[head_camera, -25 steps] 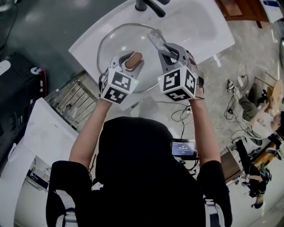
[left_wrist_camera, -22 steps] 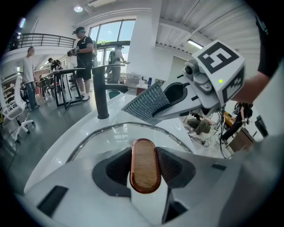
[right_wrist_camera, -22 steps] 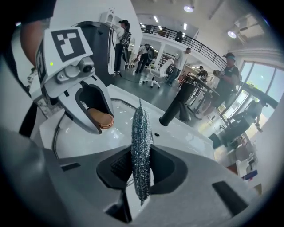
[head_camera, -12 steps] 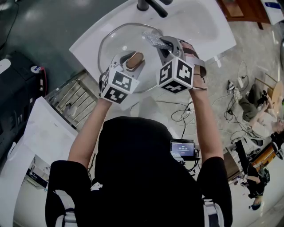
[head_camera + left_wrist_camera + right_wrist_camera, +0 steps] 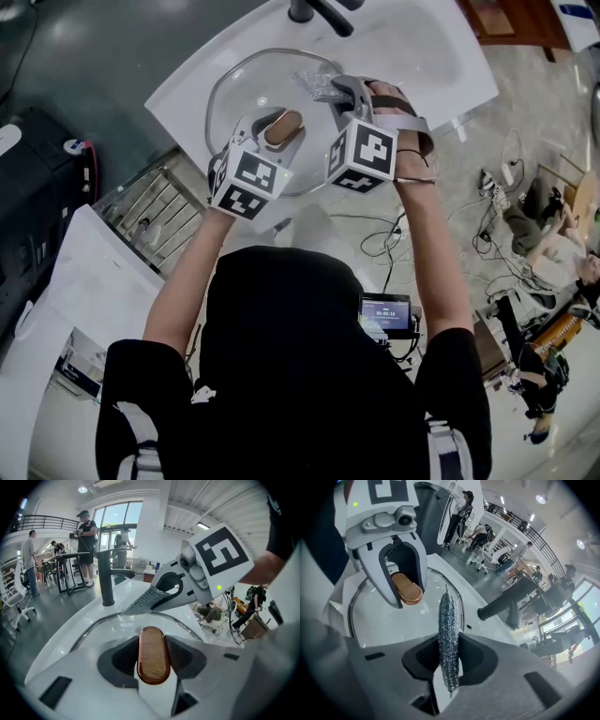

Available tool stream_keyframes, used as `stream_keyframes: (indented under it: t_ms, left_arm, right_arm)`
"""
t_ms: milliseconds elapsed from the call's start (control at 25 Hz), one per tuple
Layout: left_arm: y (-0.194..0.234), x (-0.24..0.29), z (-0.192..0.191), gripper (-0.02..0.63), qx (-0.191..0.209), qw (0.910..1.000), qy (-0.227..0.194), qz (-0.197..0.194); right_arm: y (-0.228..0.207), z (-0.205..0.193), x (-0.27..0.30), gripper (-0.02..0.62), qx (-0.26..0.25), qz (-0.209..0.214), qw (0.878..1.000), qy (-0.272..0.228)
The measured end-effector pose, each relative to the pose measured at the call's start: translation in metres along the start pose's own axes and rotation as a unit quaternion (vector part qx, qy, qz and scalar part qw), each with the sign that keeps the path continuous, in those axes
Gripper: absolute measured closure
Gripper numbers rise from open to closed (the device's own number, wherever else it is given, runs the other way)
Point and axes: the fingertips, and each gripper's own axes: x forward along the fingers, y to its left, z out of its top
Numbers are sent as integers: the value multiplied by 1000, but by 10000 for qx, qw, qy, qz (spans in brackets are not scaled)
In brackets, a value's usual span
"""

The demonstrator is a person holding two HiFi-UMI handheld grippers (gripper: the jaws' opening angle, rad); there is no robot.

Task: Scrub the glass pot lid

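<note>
I see the glass lid [image 5: 246, 89], clear and round with a metal rim, lying over the white sink [image 5: 422, 56]. Its brown oval handle [image 5: 152, 654] is pinched between my left tongs [image 5: 279, 131]. The scourer [image 5: 448, 639], a flattened strip of silvery wire mesh, is clamped in my right tongs [image 5: 339, 92], with its free end over the glass near the rim.

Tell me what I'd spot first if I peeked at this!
First, the big round glass pot lid in the white sink, just below the dark faucet. The left gripper is shut on the lid's brown knob. The right gripper pinches a shiny steel scourer over the glass.
</note>
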Motion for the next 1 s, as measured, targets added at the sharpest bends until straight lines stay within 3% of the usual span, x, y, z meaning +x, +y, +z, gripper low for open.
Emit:
stream_keyframes:
  t_ms: [240, 1000]
  left_arm:
    - [0, 1, 0, 437, -13, 10000, -22, -9]
    - [1, 3, 0, 437, -89, 10000, -42, -20]
  right_arm:
    - [11, -1, 4, 528, -477, 118, 9987, 151]
    - [32, -12, -7, 528, -207, 345, 9988, 295]
